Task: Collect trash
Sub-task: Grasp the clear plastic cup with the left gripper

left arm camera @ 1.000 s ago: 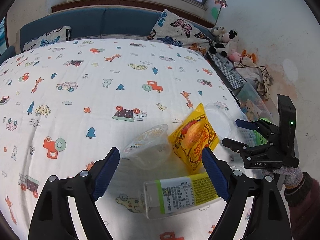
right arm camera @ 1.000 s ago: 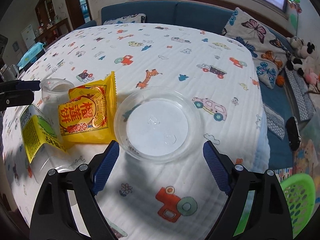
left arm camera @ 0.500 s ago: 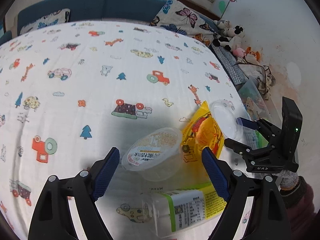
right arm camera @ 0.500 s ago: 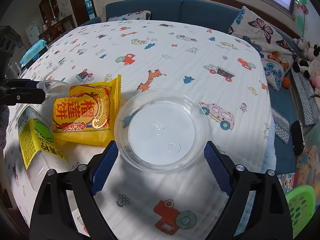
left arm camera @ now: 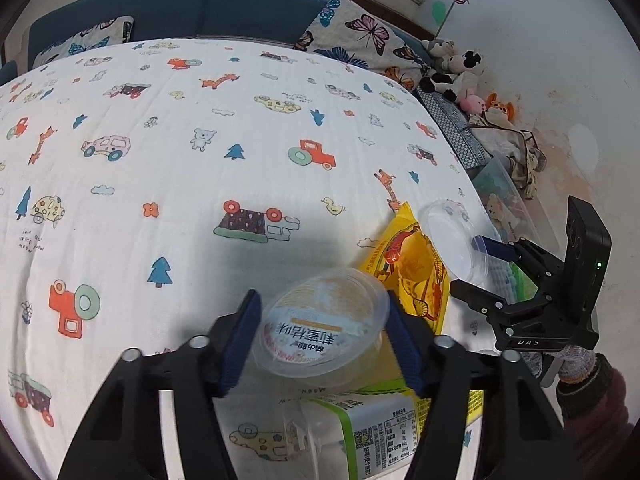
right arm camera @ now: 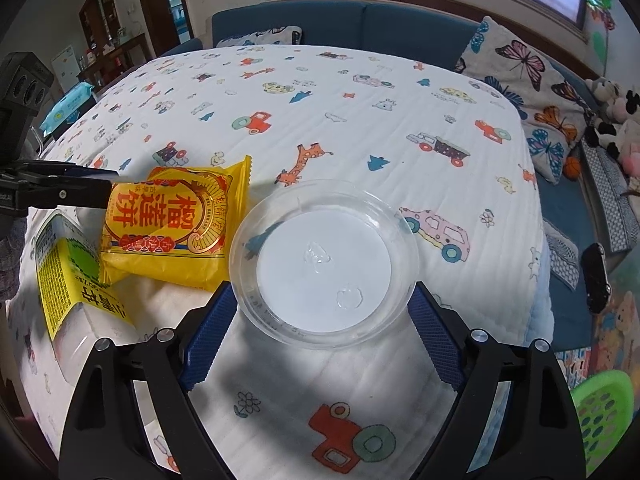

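Left gripper [left arm camera: 320, 330] jaws just closing, pads touching the clear cup [left arm camera: 322, 326] on the tabletop [left arm camera: 160, 152]; it hides the bottle [left arm camera: 360, 436], cut off below. Yellow packet [right arm camera: 176, 220] partly covered. Right gripper [right arm camera: 320, 334] wide open around the clear lid [right arm camera: 324, 264], holding nothing.

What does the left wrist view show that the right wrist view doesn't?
Only the left wrist view shows the clear cup, sitting between the left hand-held gripper's pads, whose jaws have just been closing. Only the right wrist view shows the green basket and the round lid's full outline between the right hand-held gripper's open jaws. Both show the yellow packet, the bottle and the lid.
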`<state>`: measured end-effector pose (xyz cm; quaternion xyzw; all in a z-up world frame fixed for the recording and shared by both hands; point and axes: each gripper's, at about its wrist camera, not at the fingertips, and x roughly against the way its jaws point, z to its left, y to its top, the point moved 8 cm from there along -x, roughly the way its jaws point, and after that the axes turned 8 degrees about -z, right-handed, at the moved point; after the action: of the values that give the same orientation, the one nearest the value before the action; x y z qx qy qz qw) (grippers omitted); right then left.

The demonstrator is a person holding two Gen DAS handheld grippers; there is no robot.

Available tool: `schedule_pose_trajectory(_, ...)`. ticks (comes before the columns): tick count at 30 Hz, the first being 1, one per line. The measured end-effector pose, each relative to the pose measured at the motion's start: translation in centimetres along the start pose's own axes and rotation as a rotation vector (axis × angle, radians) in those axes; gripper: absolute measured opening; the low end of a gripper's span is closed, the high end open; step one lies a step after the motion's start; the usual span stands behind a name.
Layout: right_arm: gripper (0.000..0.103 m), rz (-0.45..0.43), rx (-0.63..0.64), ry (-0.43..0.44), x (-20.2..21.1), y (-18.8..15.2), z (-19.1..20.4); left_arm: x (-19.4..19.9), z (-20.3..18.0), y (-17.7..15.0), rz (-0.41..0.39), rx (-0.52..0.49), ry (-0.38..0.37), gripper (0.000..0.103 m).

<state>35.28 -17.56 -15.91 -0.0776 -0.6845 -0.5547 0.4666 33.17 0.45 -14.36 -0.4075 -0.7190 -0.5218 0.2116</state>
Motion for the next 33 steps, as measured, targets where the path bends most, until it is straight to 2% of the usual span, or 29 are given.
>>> schedule_pose_trajectory(4, 0.086, -0.011, -0.010, 0.000, 0.3, 0.0, 0.2, 0.5, -0.3, 0.2, -0.025, -0.017, -0.001, 0.045)
schedule_pose_trajectory(11, 0.085, -0.031, -0.034, 0.004, 1.1, 0.1, 0.3, 0.7, -0.8, 0.0, -0.027, -0.054, 0.008, 0.045)
schedule_pose_trajectory(13, 0.085, -0.030, -0.043, 0.006, 1.2, 0.0, 0.3, 0.8, -0.9, 0.0, -0.024, -0.056, 0.006, 0.050)
schedule_pose_trajectory(14, 0.085, -0.032, -0.042, 0.004, 1.3, 0.0, 0.3, 0.9, -0.9, 0.0, -0.023, -0.057, 0.008, 0.058)
schedule_pose_trajectory(17, 0.085, -0.026, -0.043, 0.004, 1.3, -0.1, 0.3, 1.1, -0.9, 0.0, -0.029, -0.058, 0.008, 0.074)
schedule_pose_trajectory(23, 0.086, -0.018, -0.043, 0.002, 1.0, -0.3, 0.2, 0.5, -0.7, -0.3, 0.006, -0.054, 0.000, 0.079)
schedule_pose_trajectory(31, 0.086, -0.003, -0.032, 0.001, 0.3, -0.6, 0.2, -0.6, -0.9, -1.0, 0.042, -0.062, -0.009, 0.079)
schedule_pose_trajectory(33, 0.086, -0.006, -0.033, 0.001, 0.3, -0.6, 0.2, -0.7, -1.0, -1.0, 0.037, -0.068, -0.007, 0.075)
